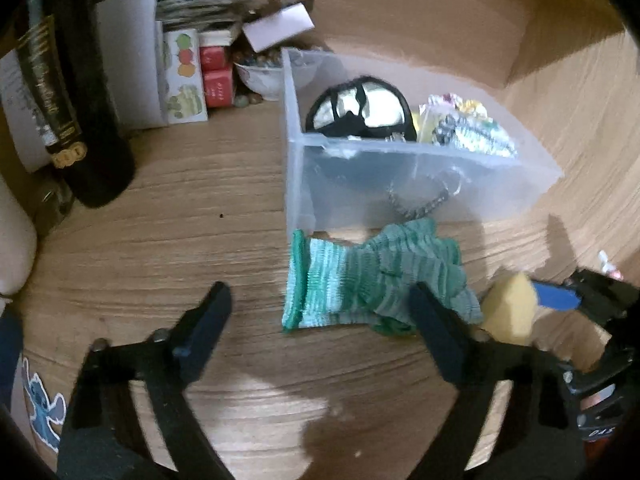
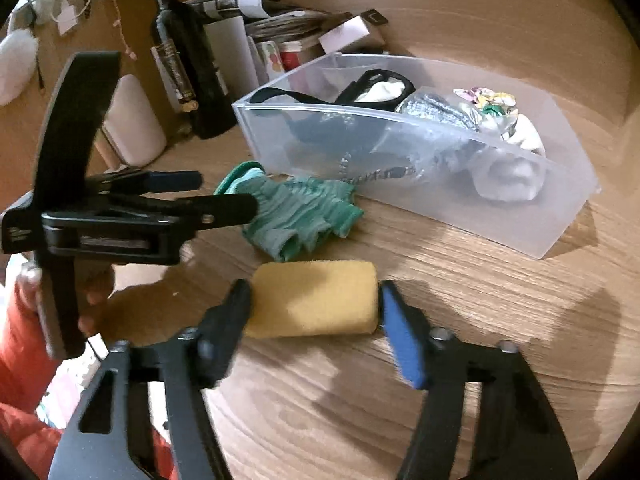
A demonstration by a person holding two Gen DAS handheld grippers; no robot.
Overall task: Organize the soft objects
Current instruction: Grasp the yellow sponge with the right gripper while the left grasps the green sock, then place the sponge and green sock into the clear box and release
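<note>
A green knit glove (image 1: 368, 284) lies on the wooden table just in front of a clear plastic bin (image 1: 400, 184). My left gripper (image 1: 320, 300) is open, its right finger over the glove's fingers. The glove also shows in the right wrist view (image 2: 296, 216), with the left gripper (image 2: 224, 196) reaching onto it. My right gripper (image 2: 314, 304) is shut on a yellow sponge (image 2: 316, 300), held just above the table; the sponge also shows in the left wrist view (image 1: 510, 308). The bin (image 2: 500, 216) holds a black and white mask, cloths and a chain.
A dark wine bottle (image 1: 76, 92) stands at the left, also seen in the right wrist view (image 2: 188, 60). Boxes, cards and a bowl (image 1: 264, 76) crowd the back left. A white container (image 2: 134, 120) stands beside the bottle. A cardboard wall rises behind the bin.
</note>
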